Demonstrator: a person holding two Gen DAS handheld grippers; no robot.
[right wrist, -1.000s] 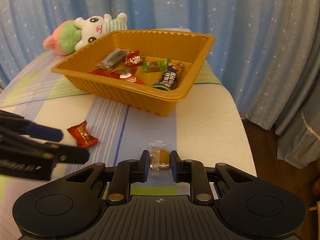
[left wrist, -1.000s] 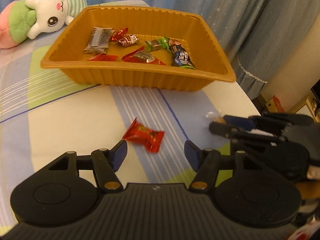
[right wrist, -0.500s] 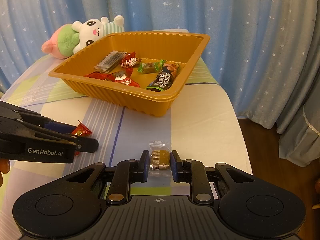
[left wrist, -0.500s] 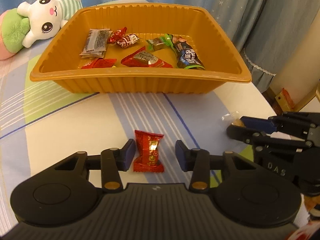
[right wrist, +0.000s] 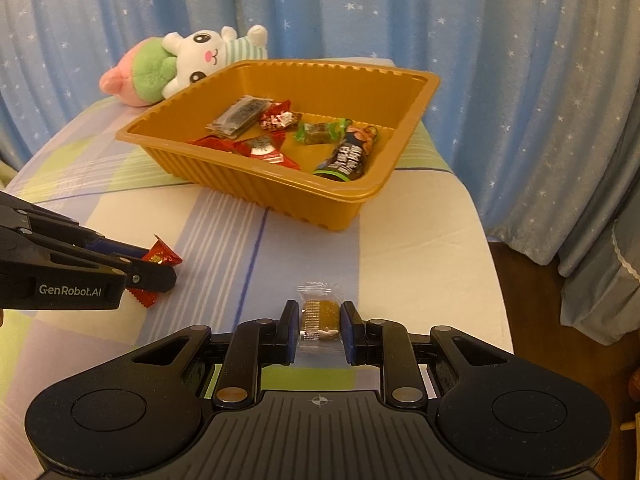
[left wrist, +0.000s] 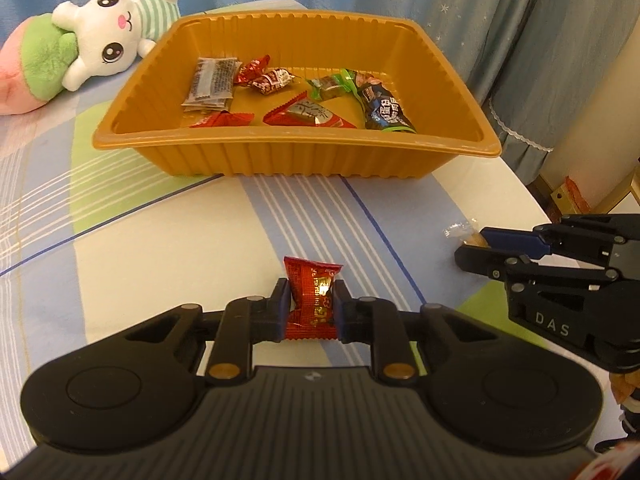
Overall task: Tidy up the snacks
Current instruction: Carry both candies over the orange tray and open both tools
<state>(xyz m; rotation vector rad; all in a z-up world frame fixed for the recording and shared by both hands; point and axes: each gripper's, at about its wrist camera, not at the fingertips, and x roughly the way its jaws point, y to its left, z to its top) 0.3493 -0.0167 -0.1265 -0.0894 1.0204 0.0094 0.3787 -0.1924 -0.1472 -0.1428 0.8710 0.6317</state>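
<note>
- Left wrist view: the left hand-held gripper (left wrist: 311, 307) has just been closing, and its pads now pinch the red candy (left wrist: 311, 299) at the wrapper's waist, low over the striped surface (left wrist: 160, 248).
- Right wrist view: the right hand-held gripper (right wrist: 319, 326) is clamped on the clear-wrapped brown sweet (right wrist: 319, 316), also down at the surface.
- Both pieces sit on the near side of the orange tray (left wrist: 320, 162), which already holds several wrapped snacks.
- To do this step well, I'd lift each piece straight up before heading forward, so the loose wrapper ends do not drag on the cloth, and clear the tray's near wall with room to spare before letting go over a bare patch of the floor.
- Carrying one piece at a time would keep the two grippers from crossing.
- Hard to judge: whether either wrapper has left the surface yet, and how much of the sweet itself, not just film, is gripped.
- A plush rabbit (left wrist: 116, 36) lies beyond the tray, out of the way.
</note>
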